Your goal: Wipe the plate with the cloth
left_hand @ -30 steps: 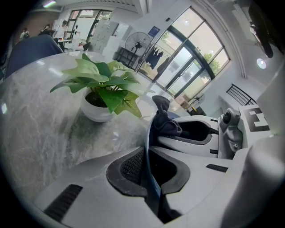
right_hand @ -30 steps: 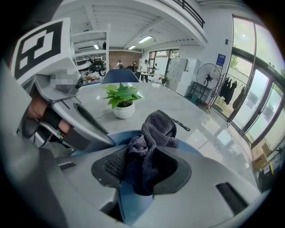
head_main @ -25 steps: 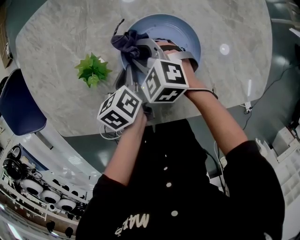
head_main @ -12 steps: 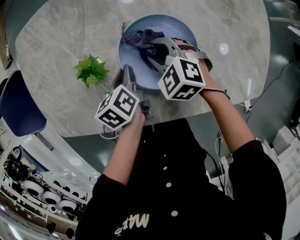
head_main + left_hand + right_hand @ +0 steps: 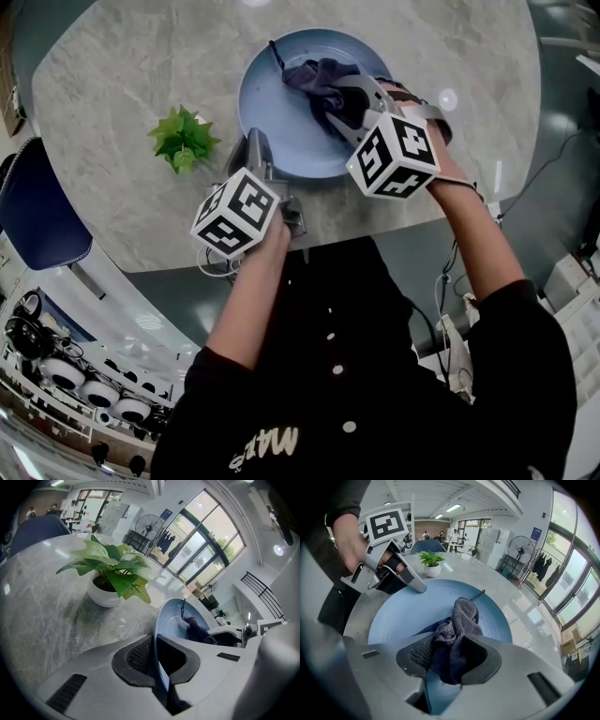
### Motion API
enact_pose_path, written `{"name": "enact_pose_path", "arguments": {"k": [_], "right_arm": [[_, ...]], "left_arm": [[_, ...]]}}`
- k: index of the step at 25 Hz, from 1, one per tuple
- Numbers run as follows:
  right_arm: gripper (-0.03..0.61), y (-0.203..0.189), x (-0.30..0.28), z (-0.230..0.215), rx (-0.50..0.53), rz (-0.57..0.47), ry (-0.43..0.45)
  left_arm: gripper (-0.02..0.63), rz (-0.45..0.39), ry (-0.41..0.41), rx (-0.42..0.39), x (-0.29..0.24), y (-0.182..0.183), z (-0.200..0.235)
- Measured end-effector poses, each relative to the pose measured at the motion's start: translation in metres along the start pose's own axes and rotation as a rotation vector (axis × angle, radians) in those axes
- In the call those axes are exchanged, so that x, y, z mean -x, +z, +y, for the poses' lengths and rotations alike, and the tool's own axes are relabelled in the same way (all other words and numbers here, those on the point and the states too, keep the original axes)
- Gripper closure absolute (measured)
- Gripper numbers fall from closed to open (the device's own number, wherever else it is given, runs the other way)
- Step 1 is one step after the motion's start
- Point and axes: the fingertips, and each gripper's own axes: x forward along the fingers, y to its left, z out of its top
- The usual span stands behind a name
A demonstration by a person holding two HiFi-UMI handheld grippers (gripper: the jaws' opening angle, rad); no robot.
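Lengthwise, cloth (image 5: 314,75) across plate (image 5: 277,141), away from right gripper (image 5: 330,111)

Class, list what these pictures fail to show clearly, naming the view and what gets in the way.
- Head view: near right side of the plate, behind the right gripper and its marker cube.
- Head view: pot of the plant, under its leaves.
- Right gripper view: plate surface beneath the cloth, so its cleanliness is unknown.
- Left gripper view: the cloth's lower part, behind the left gripper.
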Motion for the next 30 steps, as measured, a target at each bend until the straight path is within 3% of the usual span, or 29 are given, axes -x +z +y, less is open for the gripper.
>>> {"name": "enact_pose_path", "arguments": {"k": [13, 22, 25, 30], "right_arm": [[0.437, -0.042, 0.015, -0.006, 0.084, 0.194, 0.001], [0.437, -0.045, 0.016, -0.006, 0.131, 0.226, -0.043], [0.437, -0.031, 0.019, -0.007, 0.085, 0.177, -0.074], [0.437, 0.028, 0.023, 0.004, -0.067, -0.045, -0.062]], "left_arm": [[0.584, 0.006, -0.003, -0.006, -0.001, 0.000, 0.001], [0.584, 0.012, -0.005, 0.002, -0.002, 0.000, -0.001], [0.584, 0.017, -0.004, 0.017, -0.001, 0.000, -0.002], [0.584, 0.019, -0.004, 0.010, 0.000, 0.000, -0.002]]}}
